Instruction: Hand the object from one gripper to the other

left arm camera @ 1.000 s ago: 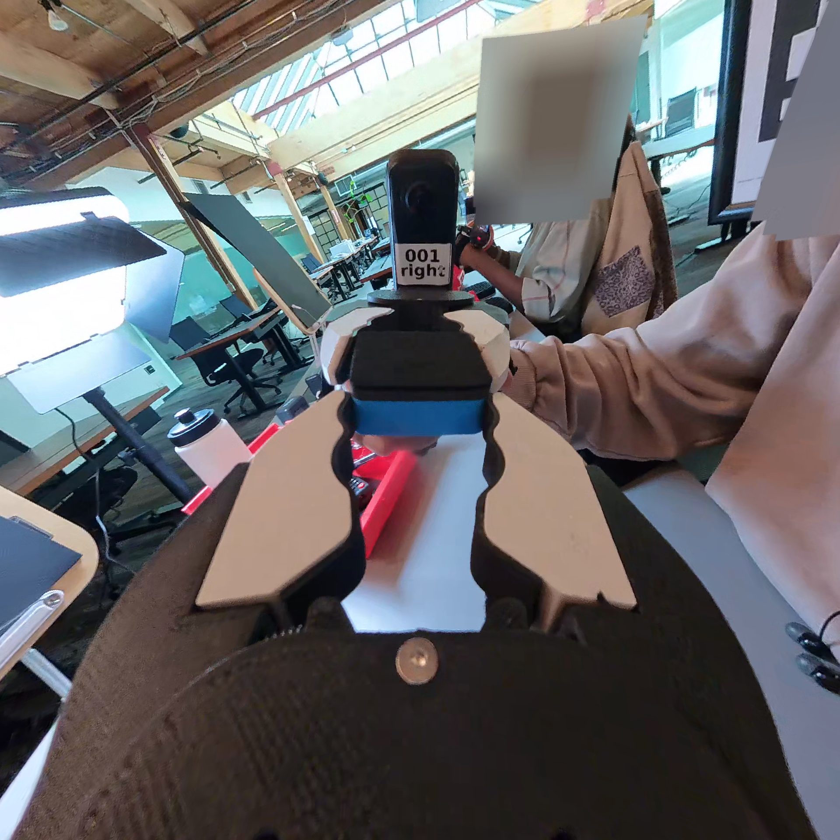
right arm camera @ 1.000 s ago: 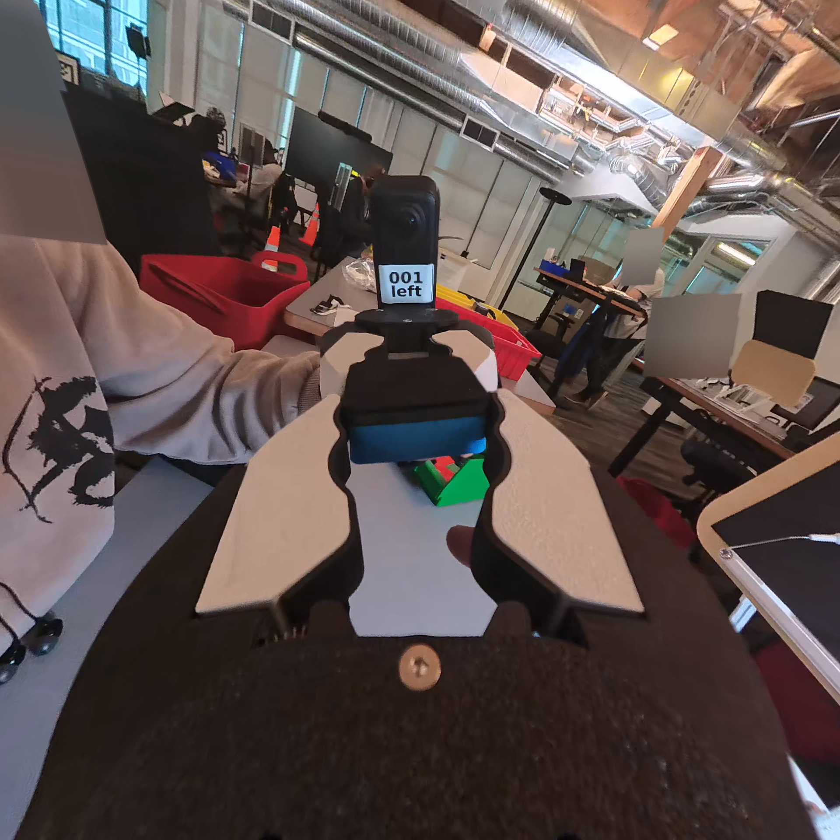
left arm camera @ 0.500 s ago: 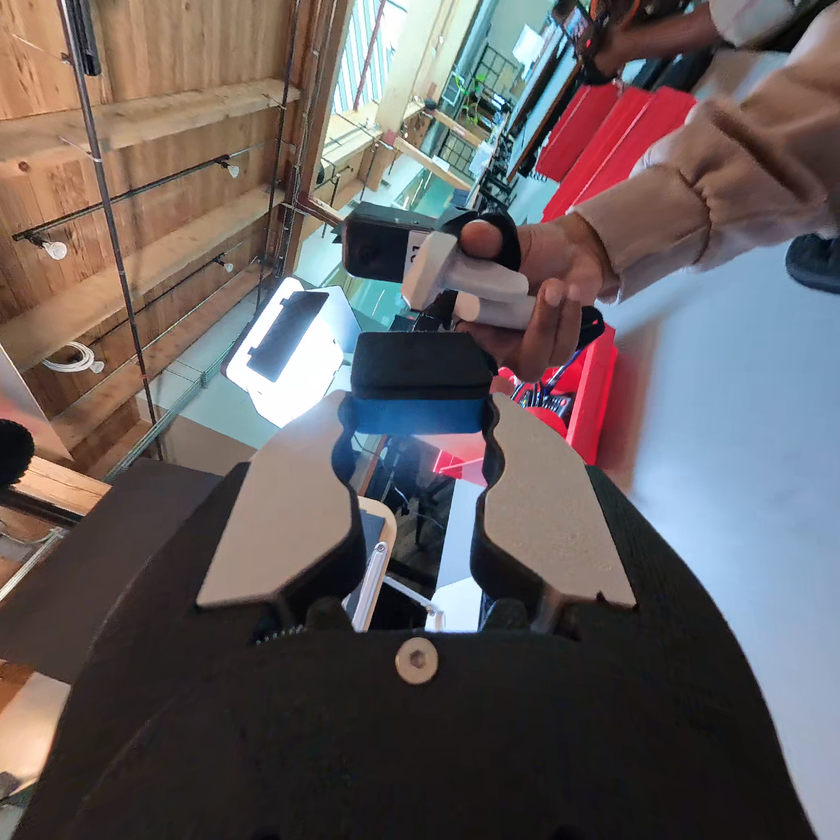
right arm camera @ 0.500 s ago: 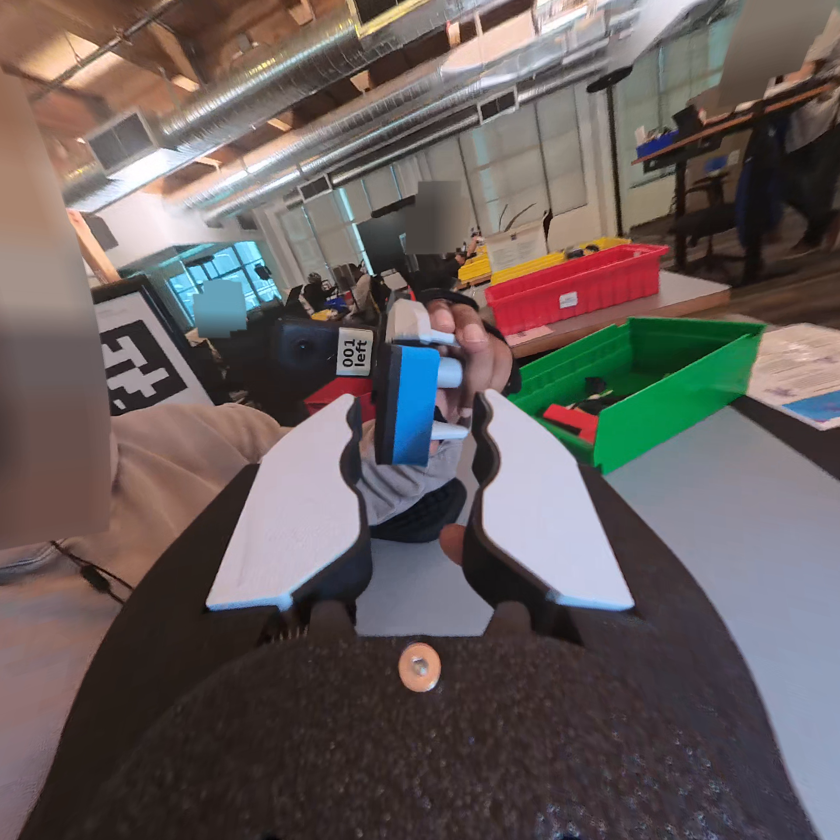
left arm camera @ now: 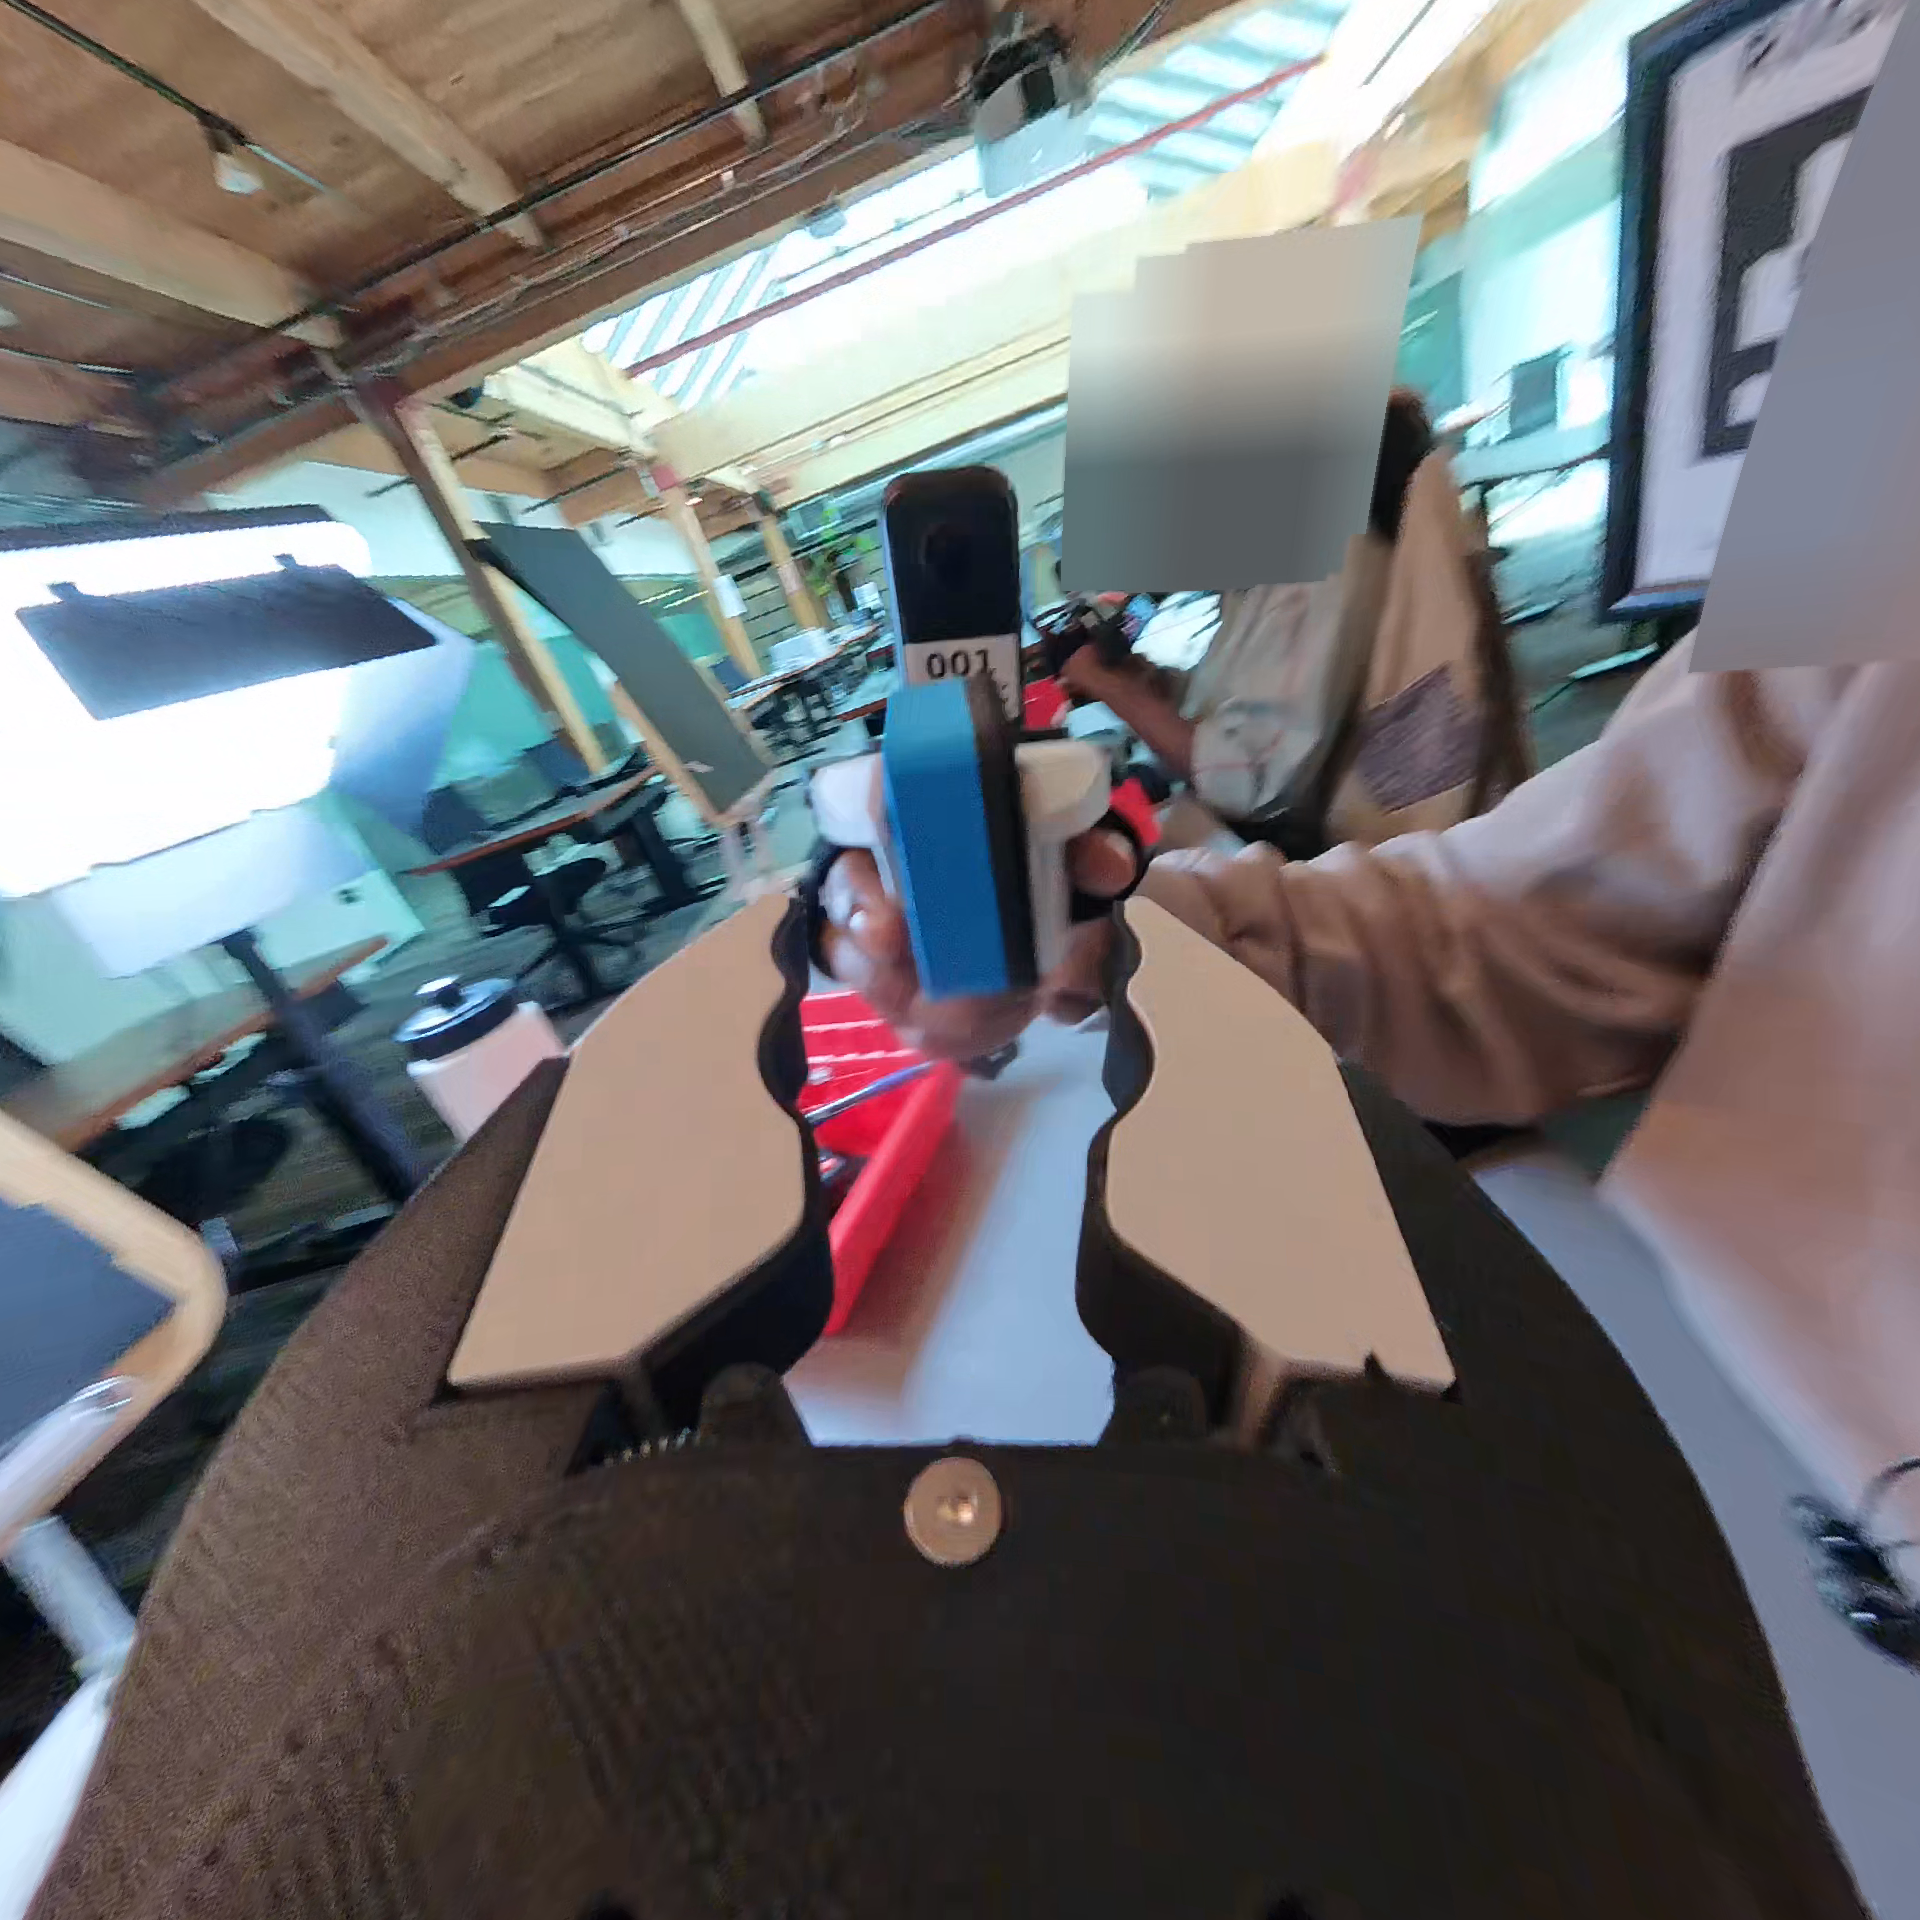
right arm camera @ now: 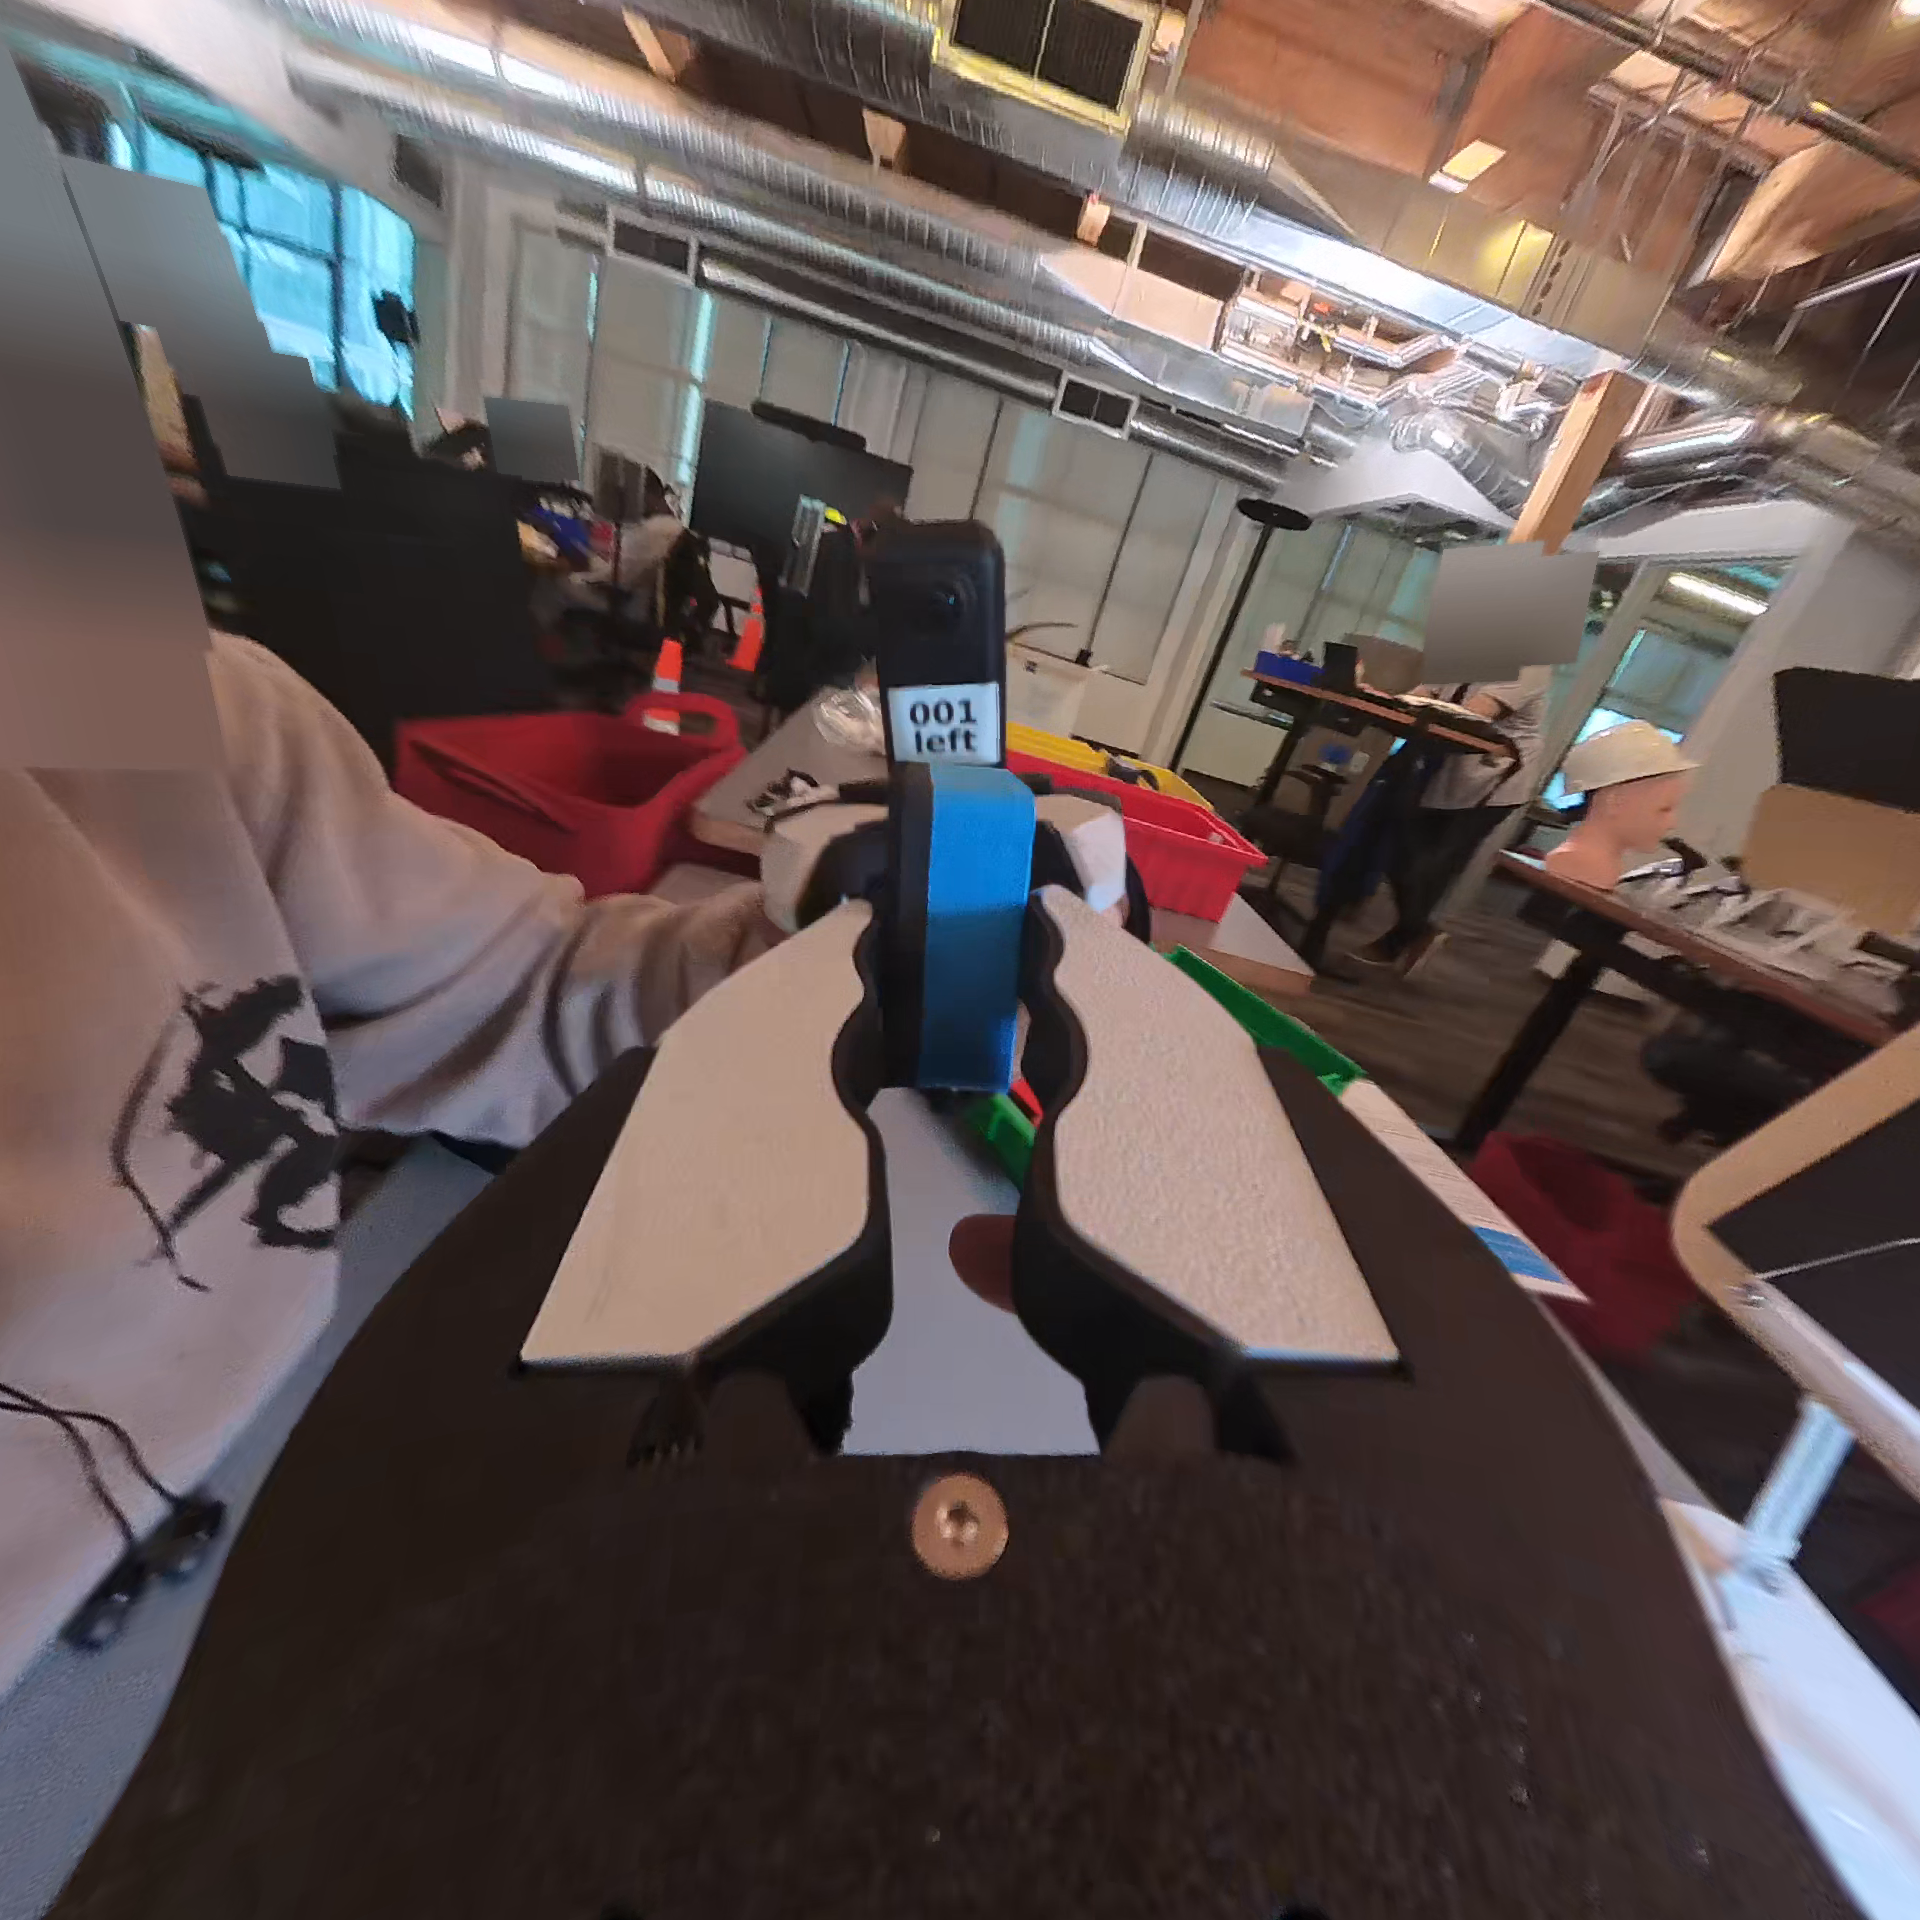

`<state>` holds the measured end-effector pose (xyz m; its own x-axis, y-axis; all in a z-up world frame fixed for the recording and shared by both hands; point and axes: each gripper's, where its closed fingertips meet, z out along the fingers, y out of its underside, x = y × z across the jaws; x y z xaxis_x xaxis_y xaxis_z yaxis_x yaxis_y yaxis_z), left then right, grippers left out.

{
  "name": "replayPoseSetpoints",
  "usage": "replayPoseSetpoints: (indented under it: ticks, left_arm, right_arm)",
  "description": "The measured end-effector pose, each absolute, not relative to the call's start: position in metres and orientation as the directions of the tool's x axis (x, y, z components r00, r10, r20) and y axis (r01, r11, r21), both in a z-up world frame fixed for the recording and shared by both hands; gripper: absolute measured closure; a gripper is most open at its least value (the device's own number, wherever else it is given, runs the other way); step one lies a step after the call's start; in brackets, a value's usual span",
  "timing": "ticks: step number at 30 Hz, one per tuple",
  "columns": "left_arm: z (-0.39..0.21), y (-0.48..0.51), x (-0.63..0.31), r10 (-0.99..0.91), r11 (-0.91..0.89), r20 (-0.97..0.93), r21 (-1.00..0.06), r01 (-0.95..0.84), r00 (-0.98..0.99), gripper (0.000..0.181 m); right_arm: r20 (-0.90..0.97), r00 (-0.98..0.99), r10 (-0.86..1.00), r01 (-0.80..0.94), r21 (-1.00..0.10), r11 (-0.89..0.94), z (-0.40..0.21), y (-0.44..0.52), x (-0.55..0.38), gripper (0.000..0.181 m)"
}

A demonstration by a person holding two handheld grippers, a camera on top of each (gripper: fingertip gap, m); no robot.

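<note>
1. Half a second ago my left gripper (left arm camera: 956,925) clamped the flat blue slab with a black foam backing (right arm camera: 977,914) level across its tips, and my right gripper (right arm camera: 951,935) stood spread around it. Now the grip has changed sides, and both views have swung back upright.
2. My right gripper is closed on the slab. Its two pale fingers (right arm camera: 727,1143) press the black face on one side and the blue face on the other, and the slab stands on edge, upright, between the tips.
3. My left gripper is spread wide and holds nothing. In the left wrist view the slab stands just ahead of its tips, clear of both fingers (left arm camera: 644,1174).
4. In that view, my thumb and fingertips show around the right gripper's white handle behind the slab, and my beige sleeve (left arm camera: 1455,935) runs off to the right.
5. In the right wrist view, the left gripper's black camera with a white label (right arm camera: 940,665) rises directly behind the slab.
6. Below both grippers lies the pale grey table (left arm camera: 997,1247).
7. A shallow red bin (left arm camera: 894,1153) sits on it under my left gripper, and a green bin (right arm camera: 1257,1018) lies past my right.
8. A white bottle with a black cap (left arm camera: 468,1049) stands left of the red bin.
9. A deep red tub (right arm camera: 551,779) sits farther off on the left.
</note>
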<state>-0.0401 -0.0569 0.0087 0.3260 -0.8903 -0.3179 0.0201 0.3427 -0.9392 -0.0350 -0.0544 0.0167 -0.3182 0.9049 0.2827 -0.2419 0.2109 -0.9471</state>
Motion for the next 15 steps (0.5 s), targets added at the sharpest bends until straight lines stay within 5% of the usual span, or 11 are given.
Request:
replayPoseSetpoints:
  ticks: [2,3,4,11,15]
  left_arm:
    - [0.008,-0.060,-0.035,-0.906,0.316,-0.293,-0.949,0.026,0.306,0.131]
    - [0.005,-0.056,-0.036,-0.888,0.333,-0.318,-0.943,-0.012,0.333,0.154]
    - [0.003,-0.054,-0.037,-0.862,0.371,-0.367,-0.927,-0.056,0.349,0.158]
    - [-0.015,-0.027,-0.055,-0.703,0.424,-0.553,-0.831,-0.361,0.448,0.158]
    - [-0.014,-0.022,-0.060,-0.731,0.379,-0.493,-0.869,-0.319,0.473,0.158]
  right_arm:
    - [0.362,-0.280,0.889,-0.212,-0.927,0.311,0.006,-0.056,-0.042,0.158]
    - [0.389,-0.263,0.883,-0.196,-0.917,0.346,0.002,-0.056,-0.045,0.158]
    - [0.409,-0.249,0.878,-0.194,-0.909,0.369,0.000,-0.054,-0.047,0.158]
    - [0.389,-0.117,0.914,-0.060,-0.921,0.384,-0.007,-0.023,-0.052,0.150]
    - [0.461,-0.035,0.887,-0.001,-0.887,0.461,-0.005,-0.012,-0.047,0.148]
